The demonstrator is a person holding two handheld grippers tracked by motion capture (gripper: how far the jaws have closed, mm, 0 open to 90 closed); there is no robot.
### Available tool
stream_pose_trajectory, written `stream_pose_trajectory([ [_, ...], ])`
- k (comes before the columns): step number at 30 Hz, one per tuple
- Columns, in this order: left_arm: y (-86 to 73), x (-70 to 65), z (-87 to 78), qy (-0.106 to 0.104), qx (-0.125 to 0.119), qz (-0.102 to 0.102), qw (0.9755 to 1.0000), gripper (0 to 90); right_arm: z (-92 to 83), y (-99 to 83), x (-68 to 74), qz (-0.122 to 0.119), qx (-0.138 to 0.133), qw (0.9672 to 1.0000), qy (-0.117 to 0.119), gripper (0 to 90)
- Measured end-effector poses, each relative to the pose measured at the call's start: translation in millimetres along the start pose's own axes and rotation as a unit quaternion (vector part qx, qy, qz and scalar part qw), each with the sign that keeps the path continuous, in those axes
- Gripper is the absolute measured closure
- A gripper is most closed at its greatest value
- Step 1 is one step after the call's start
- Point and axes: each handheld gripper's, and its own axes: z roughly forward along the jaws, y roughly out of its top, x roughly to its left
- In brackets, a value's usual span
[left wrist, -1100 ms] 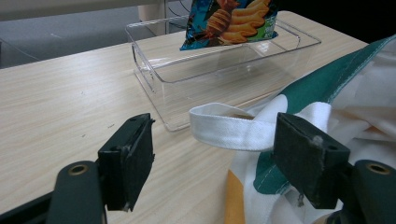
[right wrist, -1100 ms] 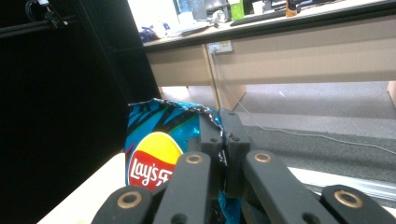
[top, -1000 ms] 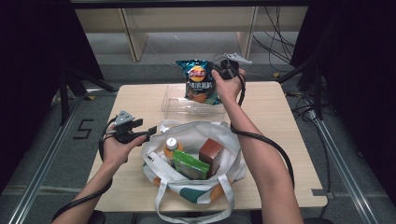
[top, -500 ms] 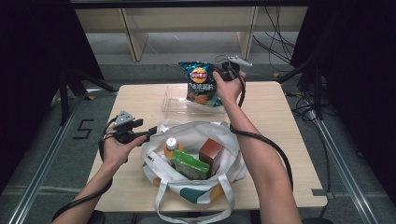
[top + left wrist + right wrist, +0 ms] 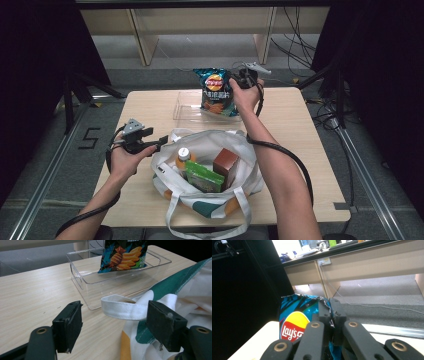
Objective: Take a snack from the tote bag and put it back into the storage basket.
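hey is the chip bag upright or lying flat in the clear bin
Upright: the chip bag hangs from the right gripper, pinched at its top edge, its bottom inside the clear bin.

bright table, dark surroundings, soft overhead light, slightly soft focus

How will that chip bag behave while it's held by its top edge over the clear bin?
Probably light for its size: the right claw holds the chip bag by a pinch on its crimped top seam alone. Likely floppy and apt to swing, since it hangs free above the clear bin. Its glossy film looks slippery, and the contents are probably fragile if squeezed.
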Motion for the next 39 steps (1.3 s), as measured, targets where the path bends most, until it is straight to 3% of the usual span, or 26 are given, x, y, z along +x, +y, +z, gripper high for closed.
stream_pose_trajectory([
  [5,-0.4,0.2,0.7,-0.002,-0.001,-0.003,1.0000,28.1,-2.1,-1.5,2.8,0.026,0.010,0.9996,-0.004,88.7],
  [7,-0.3,0.4,0.3,-0.002,0.000,0.001,1.0000,28.1,-2.7,-2.4,0.7,0.020,0.014,0.9997,-0.008,88.0],
  [8,-0.2,0.1,0.1,-0.002,0.001,0.001,1.0000,28.1,-1.7,-2.5,-3.5,-0.006,0.009,0.9999,-0.008,87.7],
  [10,-0.4,-0.1,0.3,-0.002,0.001,0.001,1.0000,28.1,-2.4,-3.2,-4.3,-0.003,0.010,0.9999,-0.010,87.2],
  [12,-0.4,-0.1,0.6,-0.003,0.001,0.002,1.0000,28.0,-3.2,-3.1,-6.9,-0.015,0.011,0.9997,-0.012,86.4],
  [15,-0.5,-0.3,0.9,-0.002,0.001,0.002,1.0000,28.0,-5.0,-2.9,-7.0,-0.007,0.018,0.9996,-0.019,84.7],
  [16,-0.6,-0.3,0.9,-0.002,0.002,0.002,1.0000,28.0,-4.9,-2.6,-9.3,-0.023,0.016,0.9994,-0.023,84.1],
  [18,-0.9,-0.2,0.9,-0.002,0.002,0.002,1.0000,28.0,-6.2,-2.9,-11.0,-0.027,0.018,0.9991,-0.027,83.2],
  [22,-1.1,-0.6,1.1,-0.002,0.003,0.003,1.0000,28.0,-9.2,-3.0,-10.6,-0.011,0.027,0.9990,-0.034,82.5],
  [25,-1.2,-1.2,1.4,-0.002,0.003,-0.001,1.0000,28.0,-9.1,-2.4,-13.3,-0.030,0.025,0.9984,-0.040,82.8],
  [27,-1.3,-1.2,1.4,-0.002,0.003,-0.001,1.0000,28.0,-9.8,-1.3,-12.5,-0.024,0.030,0.9985,-0.040,82.8],
  [39,-1.4,-0.9,1.6,-0.001,0.004,0.002,1.0000,27.9,-11.7,0.3,-13.9,-0.038,0.040,0.9971,-0.052,76.7],
])
